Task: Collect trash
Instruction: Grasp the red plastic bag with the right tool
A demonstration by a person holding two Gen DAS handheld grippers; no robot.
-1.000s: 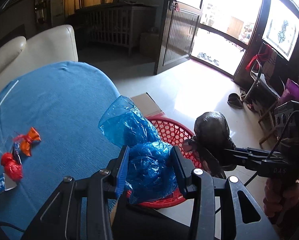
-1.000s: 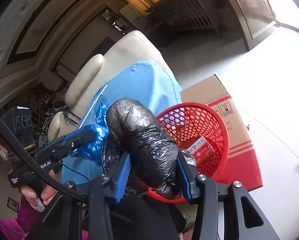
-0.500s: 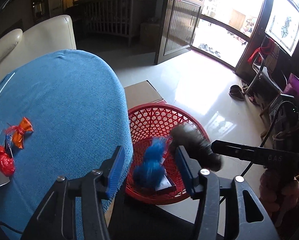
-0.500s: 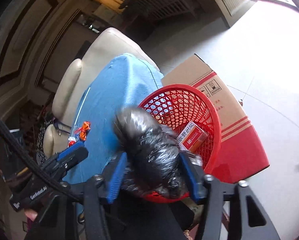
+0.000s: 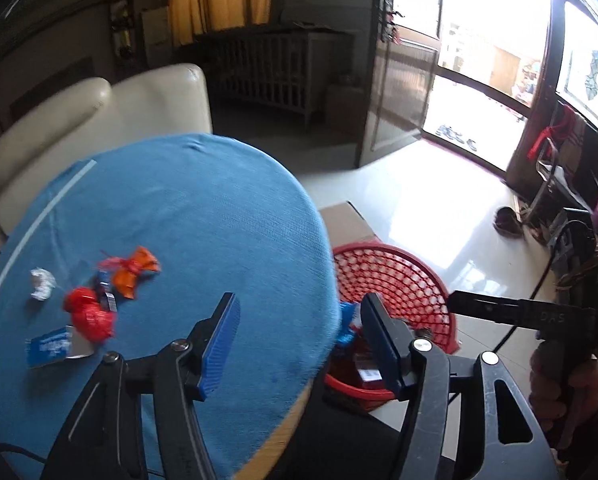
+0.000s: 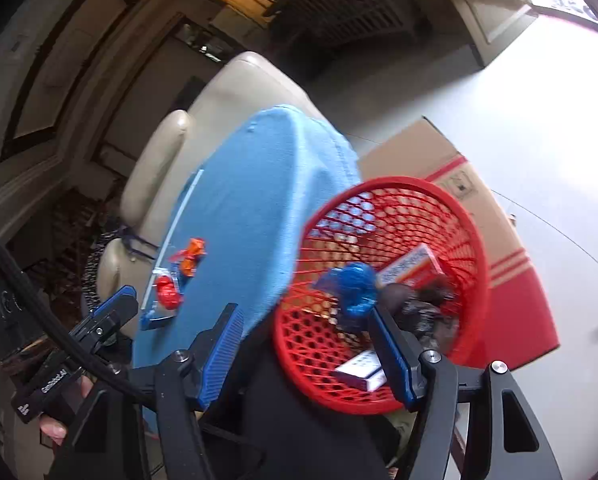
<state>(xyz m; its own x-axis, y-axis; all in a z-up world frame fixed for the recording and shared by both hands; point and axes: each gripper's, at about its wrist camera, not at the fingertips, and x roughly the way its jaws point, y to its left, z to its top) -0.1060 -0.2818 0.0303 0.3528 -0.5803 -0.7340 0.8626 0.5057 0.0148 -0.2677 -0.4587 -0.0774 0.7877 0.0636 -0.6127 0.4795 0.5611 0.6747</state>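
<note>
Crumpled blue plastic bag [image 6: 355, 292] and crumpled black plastic bag [image 6: 415, 304] lie inside the red mesh plastic basket [image 6: 475, 240], which stands on the floor against the near right edge of the round blue-clothed worktop [image 5: 203, 216]. Small printed cartons share the basket.

Trash left on the worktop, near its left edge: orange twisted wrapper [image 5: 133, 270], red crumpled wrapper [image 5: 89, 316], silver foil scrap [image 5: 42, 283], flat blue-and-white packet [image 5: 51, 346].

Left claw [image 5: 295, 344] empty, jaws opening, above the worktop's near right edge. Right claw [image 6: 305, 354] empty, jaws spread, over the basket's near rim.

Risks, as judged: the wrappers are small, light and bunched together, so a closing claw could pinch two at once or flick one off the left edge. The flat packet lies flush on the cloth; pads may slide over it or snag the cloth.

Around: cream sofa [image 5: 99, 120] behind the worktop, cardboard box [image 6: 479, 200] beside the basket. Nothing blocks the reach to the wrappers.
</note>
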